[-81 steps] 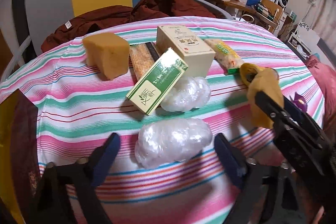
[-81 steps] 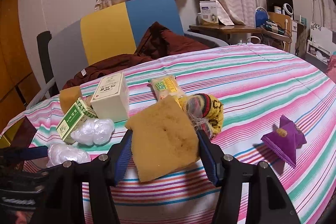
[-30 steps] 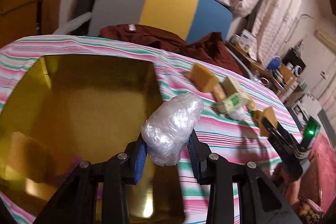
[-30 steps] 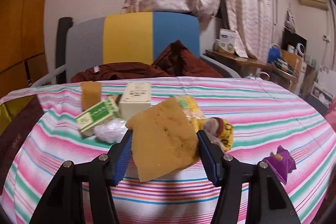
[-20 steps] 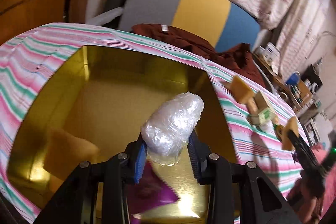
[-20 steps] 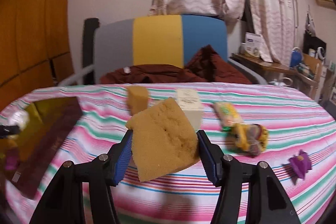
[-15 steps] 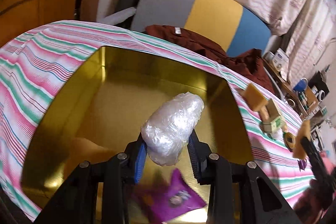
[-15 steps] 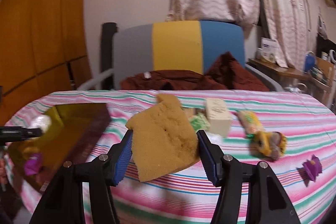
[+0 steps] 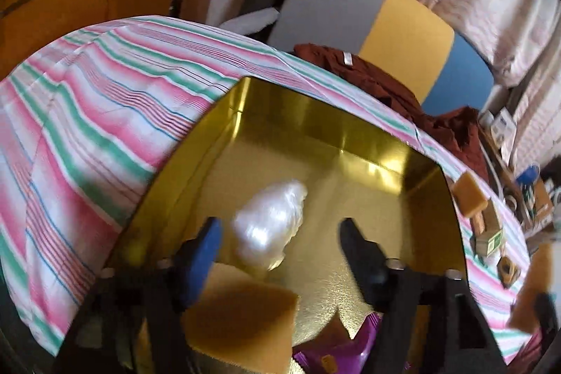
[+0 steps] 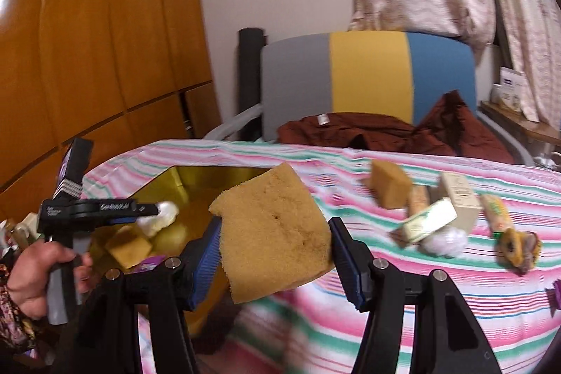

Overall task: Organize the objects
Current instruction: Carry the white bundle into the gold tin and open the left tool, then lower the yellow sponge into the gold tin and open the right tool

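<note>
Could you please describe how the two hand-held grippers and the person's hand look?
Both the left gripper and right gripper have black frames, silver bolts and blue ribbed pads. The left one carries small white lettering. The bare left hand emerges from a dark floral sleeve.

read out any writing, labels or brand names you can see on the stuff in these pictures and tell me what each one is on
Nothing reads clearly.
Left gripper: white lettering along its arm, too blurred to read.
Cream box: a dark mark on top, unreadable.
Green and white box: print smeared by motion.
Yellow snack packet: print illegible.
Purple packet in the gold tin: a small label, unreadable.
</note>
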Available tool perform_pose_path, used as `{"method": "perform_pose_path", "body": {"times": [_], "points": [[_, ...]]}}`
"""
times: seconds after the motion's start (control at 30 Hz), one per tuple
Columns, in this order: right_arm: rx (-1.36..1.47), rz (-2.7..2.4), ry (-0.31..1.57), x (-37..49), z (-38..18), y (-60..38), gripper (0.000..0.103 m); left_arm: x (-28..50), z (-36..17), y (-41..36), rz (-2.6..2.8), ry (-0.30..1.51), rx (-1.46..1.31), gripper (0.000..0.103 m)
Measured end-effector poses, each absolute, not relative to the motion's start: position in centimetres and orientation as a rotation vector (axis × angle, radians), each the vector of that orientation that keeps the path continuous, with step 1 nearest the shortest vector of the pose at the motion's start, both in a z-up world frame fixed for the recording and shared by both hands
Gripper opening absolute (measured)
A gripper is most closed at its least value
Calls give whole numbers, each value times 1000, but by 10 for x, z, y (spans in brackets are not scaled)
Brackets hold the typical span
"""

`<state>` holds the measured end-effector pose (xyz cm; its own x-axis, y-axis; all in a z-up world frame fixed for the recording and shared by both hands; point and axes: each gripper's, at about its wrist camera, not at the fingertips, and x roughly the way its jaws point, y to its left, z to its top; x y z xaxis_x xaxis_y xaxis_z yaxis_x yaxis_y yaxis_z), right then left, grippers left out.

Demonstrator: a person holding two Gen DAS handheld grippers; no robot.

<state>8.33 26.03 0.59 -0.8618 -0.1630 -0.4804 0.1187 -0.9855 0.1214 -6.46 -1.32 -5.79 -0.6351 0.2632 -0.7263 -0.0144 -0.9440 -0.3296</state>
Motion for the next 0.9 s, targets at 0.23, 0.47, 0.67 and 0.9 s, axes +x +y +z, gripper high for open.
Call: {"method": "perform_pose_path", "body": {"times": [0.23, 0.47, 0.67, 0.9], "points": [[891, -2758, -61, 60, -11, 211, 60, -55, -38, -36, 2757, -579, -1194, 101], [1052, -2698, -115, 21, -28, 183, 61, -49, -17, -50, 2816, -646, -1170, 103], [1204, -2625, -227, -13, -40, 173, 63, -45, -9, -49, 2829, -648, -1149, 103], [1216, -2642, -177, -13, -39, 169, 67, -43, -11, -41, 2804, -634, -1172, 103]]}}
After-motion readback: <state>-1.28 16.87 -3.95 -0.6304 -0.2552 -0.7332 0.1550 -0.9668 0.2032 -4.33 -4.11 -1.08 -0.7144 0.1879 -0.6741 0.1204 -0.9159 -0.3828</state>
